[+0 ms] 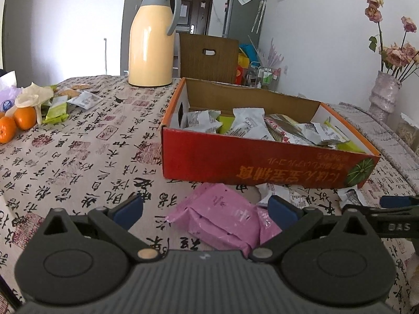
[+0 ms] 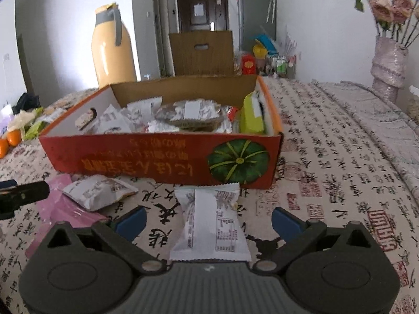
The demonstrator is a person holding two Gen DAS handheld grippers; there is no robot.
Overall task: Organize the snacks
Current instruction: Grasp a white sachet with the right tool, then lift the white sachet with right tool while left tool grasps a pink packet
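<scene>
- Red cardboard box (image 2: 162, 161): open-topped, pumpkin picture on its near wall, standing on the table. Inside lies a loose heap of white snack packets (image 2: 136, 120), one round dark-printed packet (image 2: 191, 113) and a yellow-green packet (image 2: 252, 116) set upright against the right wall.
- White snack packet (image 2: 209, 225): flat on the cloth just in front of the box, label side up, lying between the spread fingers of the right gripper (image 2: 208, 221); jaws wide apart, no pad touching it.
- Pink packet (image 1: 220, 217): flat on the cloth in front of the box, between the fingers of the left gripper (image 1: 207, 209); jaws wide apart. Its right blue pad (image 1: 281, 209) overlaps the packet's edge in this view; contact cannot be told.
- Second white packet (image 2: 98, 191): partly resting on the pink one, near the box's front wall.
- Tablecloth (image 1: 86, 157): beige, printed with black calligraphy and red seals.
- Yellow thermos jug (image 1: 152, 41): grey handle, upright behind the box's left corner.
- Far left of table: oranges (image 1: 18, 123), green packets (image 1: 56, 112), further small wrappers.
- Vase of dried roses (image 1: 385, 91): at the right edge.
</scene>
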